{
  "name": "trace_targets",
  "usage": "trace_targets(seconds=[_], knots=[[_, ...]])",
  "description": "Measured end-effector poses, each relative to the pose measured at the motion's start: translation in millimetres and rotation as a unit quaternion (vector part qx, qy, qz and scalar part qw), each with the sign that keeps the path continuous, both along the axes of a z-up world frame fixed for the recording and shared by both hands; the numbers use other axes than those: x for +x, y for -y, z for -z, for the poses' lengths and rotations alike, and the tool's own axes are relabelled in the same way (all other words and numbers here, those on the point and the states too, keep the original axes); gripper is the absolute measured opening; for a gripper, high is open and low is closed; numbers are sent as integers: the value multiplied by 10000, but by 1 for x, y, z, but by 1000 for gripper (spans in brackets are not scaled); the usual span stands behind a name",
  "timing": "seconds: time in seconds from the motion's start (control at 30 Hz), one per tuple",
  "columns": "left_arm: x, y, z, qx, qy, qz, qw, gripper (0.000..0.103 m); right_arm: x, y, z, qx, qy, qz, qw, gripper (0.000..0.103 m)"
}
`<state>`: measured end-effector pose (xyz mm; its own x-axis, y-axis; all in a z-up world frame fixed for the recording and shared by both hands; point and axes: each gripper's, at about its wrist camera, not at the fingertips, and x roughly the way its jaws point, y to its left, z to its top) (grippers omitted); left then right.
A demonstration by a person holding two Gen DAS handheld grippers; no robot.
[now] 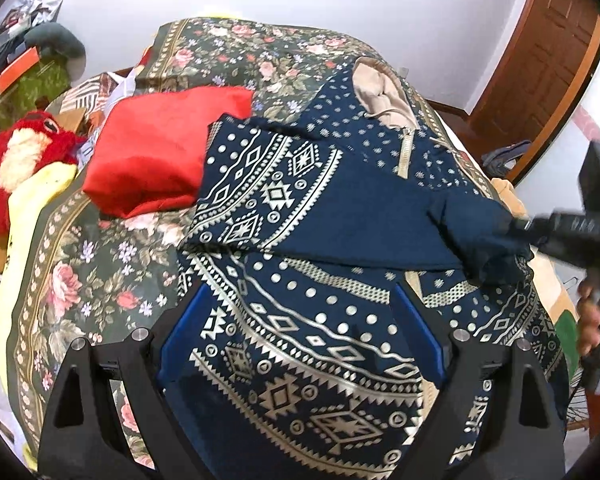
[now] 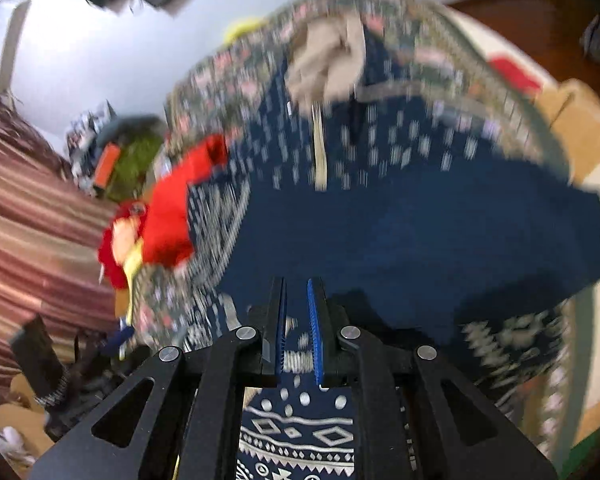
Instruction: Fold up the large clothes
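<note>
A large navy garment (image 1: 340, 208) with silver geometric print and a beige hood lies spread on the floral bedcover (image 1: 80, 264). Its left side is folded inward. My left gripper (image 1: 300, 292) is open, hovering over the garment's lower part, holding nothing. My right gripper (image 1: 516, 226) is shut on a fold of the navy cloth and lifts it over the garment at the right. In the blurred right wrist view the right gripper (image 2: 298, 284) has its blue pads close together with navy cloth (image 2: 420, 232) between them.
A folded red cloth (image 1: 156, 152) lies on the bed left of the garment. A red plush toy (image 1: 16, 160) and a yellow item (image 1: 32, 200) sit at the left edge. A wooden door (image 1: 540, 64) stands at the right. Clutter is piled at the back left.
</note>
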<state>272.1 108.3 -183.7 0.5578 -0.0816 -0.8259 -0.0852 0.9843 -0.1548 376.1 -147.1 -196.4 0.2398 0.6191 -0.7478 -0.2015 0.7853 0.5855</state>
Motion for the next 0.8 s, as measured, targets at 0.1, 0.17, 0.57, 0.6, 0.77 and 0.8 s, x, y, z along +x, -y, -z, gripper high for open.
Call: trace_targets(seconds=[0.1, 0.17, 0.57, 0.6, 0.77, 0.8], knots=[[0, -1, 0, -6, -33, 18, 10000, 90, -8, -6, 9, -122, -132, -141, 9997, 10], [3, 3, -2, 13, -16, 60, 10000, 90, -13, -2, 3, -193, -12, -180, 9997, 10], [50, 107, -41, 339, 369, 1119, 9925, 90, -31, 85, -63, -874, 1465, 471, 9842, 35], [54, 121, -44, 371, 396, 1280, 9903, 90, -33, 95, -65, -957, 1565, 530, 9816, 36], [68, 192, -44, 417, 394, 2149, 9749, 90, -42, 125, -57, -1245, 1678, 787, 9747, 55], [69, 203, -42, 415, 395, 2298, 9715, 90, -43, 132, -54, -1235, 1638, 838, 9751, 56]])
